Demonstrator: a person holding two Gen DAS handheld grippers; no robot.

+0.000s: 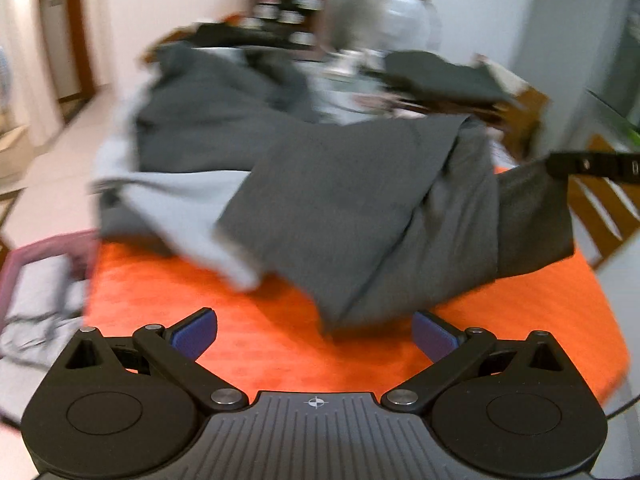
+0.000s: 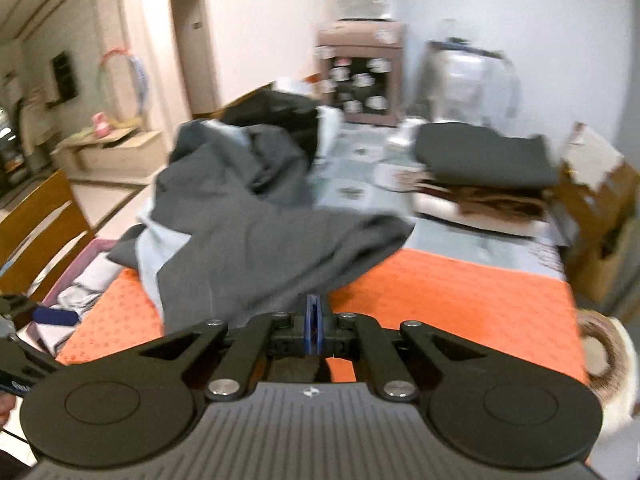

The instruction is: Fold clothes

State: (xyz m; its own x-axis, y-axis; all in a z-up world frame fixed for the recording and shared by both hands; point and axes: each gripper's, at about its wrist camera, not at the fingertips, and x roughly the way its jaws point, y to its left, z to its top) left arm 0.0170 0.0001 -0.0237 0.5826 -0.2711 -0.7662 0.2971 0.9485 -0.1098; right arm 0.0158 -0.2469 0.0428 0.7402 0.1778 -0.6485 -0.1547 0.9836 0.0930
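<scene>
Ahead of my right claw, clamped on the grey garment, lies bare orange worktop; my left claw gapes empty.

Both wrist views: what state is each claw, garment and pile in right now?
Left claw: open, empty, over the orange mat.
Right claw: shut on an edge of the dark grey garment.
Dark grey garment: unfolded, partly lifted off the mat.
Pile of folded clothes: stacked at the far right of the table.
</scene>
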